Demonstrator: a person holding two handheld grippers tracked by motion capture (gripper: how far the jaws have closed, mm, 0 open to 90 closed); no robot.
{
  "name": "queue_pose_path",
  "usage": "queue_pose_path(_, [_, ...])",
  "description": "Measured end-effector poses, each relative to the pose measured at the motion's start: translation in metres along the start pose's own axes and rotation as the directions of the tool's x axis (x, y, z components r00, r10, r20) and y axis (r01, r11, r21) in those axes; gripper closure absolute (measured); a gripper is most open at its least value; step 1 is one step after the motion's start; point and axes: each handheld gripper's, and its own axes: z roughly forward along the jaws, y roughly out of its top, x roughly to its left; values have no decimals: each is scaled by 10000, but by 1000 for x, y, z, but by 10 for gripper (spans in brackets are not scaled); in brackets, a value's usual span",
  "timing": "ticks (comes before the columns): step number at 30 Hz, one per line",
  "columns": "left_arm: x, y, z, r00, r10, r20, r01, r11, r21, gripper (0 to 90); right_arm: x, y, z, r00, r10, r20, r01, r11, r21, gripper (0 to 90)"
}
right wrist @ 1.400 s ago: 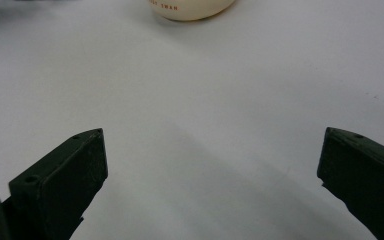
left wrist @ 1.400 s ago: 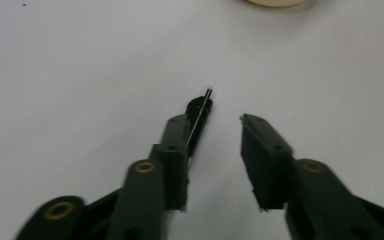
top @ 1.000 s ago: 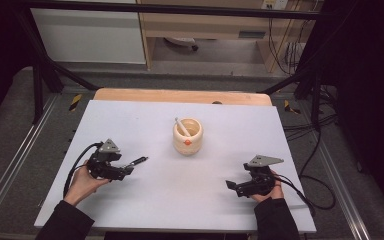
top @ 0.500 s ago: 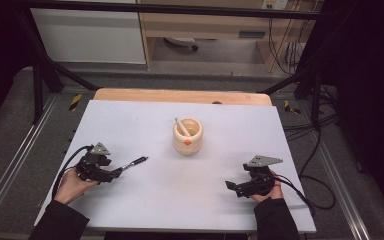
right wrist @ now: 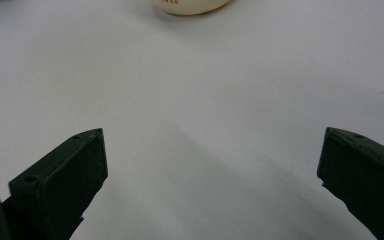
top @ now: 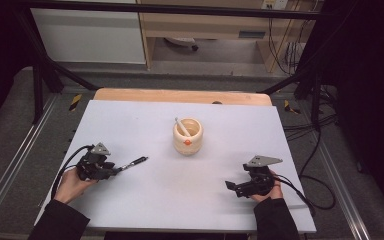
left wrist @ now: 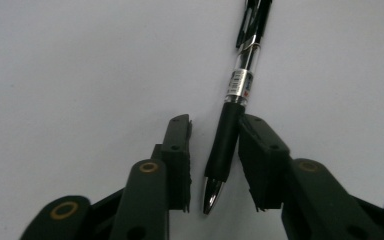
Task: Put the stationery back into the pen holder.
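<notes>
Left hand-held gripper [left wrist: 215,165]: jaws sitting narrow around the black-grip clear-barrel ballpoint pen [left wrist: 232,112]; one jaw touching the grip, a slim gap showing at the other.
Pen: lying on the white tabletop [top: 145,125], pointing toward 2 o'clock.
Right hand-held gripper [top: 230,186]: jaws standing wide, holding nothing.
Cream ceramic cup [top: 188,136]: standing mid-tabletop, at 12 o'clock, holding a white stick.

Little can be read here. In the right gripper view, small orange-brown capital letters stand low on the wall of the cream cup [right wrist: 190,5]; they look like "WAN", though the start of the word is cut off at the frame's top edge. In the left gripper view, the pen [left wrist: 236,95] carries a white label with a barcode and tiny print, too small to read.
</notes>
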Motion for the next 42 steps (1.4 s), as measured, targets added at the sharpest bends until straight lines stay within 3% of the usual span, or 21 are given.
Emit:
queue_pose_path(6, [1,2,2,9993,-152,356,150,9999,58,738,0,0,0,10000,4,-2,-4,10000,-10,4])
queue_pose_path(18, [-4,4,3,9996,42,273,-46,9999,160,788,0,0,1,10000,38,-28,-38,10000,42,4])
queue_pose_path(22, [-4,5,3,9997,-64,257,59,9998,181,792,0,0,0,10000,42,-26,-42,10000,52,4])
queue_pose_path(28, [-2,5,-1,9985,-403,380,406,9991,-74,797,0,0,0,10000,18,-25,-18,10000,13,4])
queue_pose_path(33, [-4,6,-6,9983,-405,414,417,9987,-277,798,1,0,0,10000,31,-81,-32,10000,-40,4])
queue_pose_path(42, [-15,10,-9,9953,-236,935,290,9979,-575,797,2,0,0,10000,-39,66,39,10000,-51,5])
